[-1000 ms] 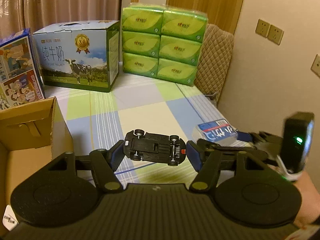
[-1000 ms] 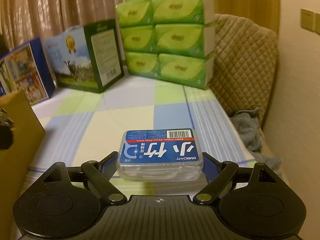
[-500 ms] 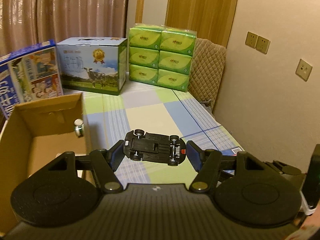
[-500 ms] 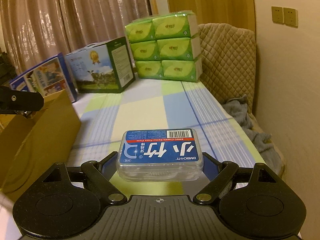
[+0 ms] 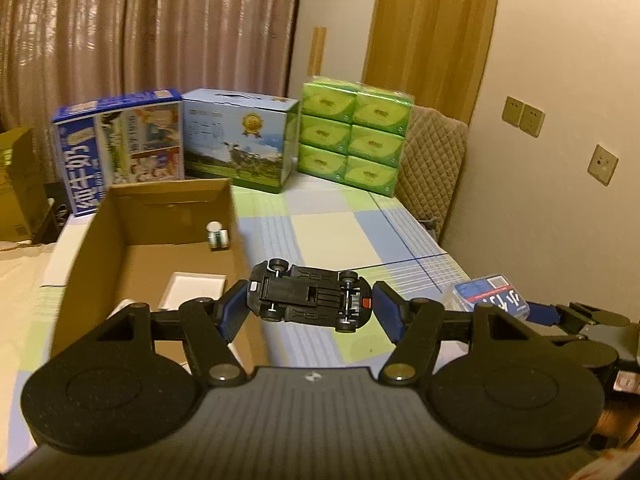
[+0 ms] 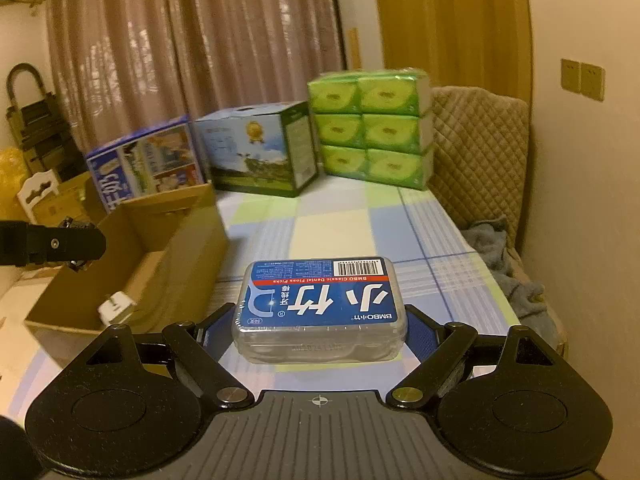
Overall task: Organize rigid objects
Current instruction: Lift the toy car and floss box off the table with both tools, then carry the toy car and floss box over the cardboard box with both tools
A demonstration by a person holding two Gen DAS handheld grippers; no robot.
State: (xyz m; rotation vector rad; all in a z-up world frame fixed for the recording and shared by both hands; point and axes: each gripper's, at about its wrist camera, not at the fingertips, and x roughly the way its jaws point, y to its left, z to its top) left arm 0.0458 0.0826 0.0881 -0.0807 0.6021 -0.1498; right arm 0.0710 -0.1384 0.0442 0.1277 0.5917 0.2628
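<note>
My left gripper [image 5: 308, 305] is shut on a black toy car [image 5: 309, 295], held upside down, wheels up, in the air just right of the open cardboard box [image 5: 96, 240]. My right gripper [image 6: 320, 330] is shut on a clear floss-pick case with a blue label [image 6: 320, 308], held above the checked bed cover. The case also shows at the right in the left wrist view [image 5: 492, 298]. Inside the cardboard box lie a small white bottle [image 5: 217, 235] and a white flat box [image 5: 194, 290]. The box also shows in the right wrist view [image 6: 132, 248].
Two milk cartons [image 5: 240, 144] [image 5: 120, 148] and a stack of green tissue packs [image 5: 354, 136] stand at the back. A quilted cushion [image 5: 434, 168] leans on the right wall. A grey cloth [image 6: 496, 248] lies at the bed's right edge.
Both grippers have risen and pulled back with their loads. The left one has swung left, so the inside of the cardboard box has come into view.
</note>
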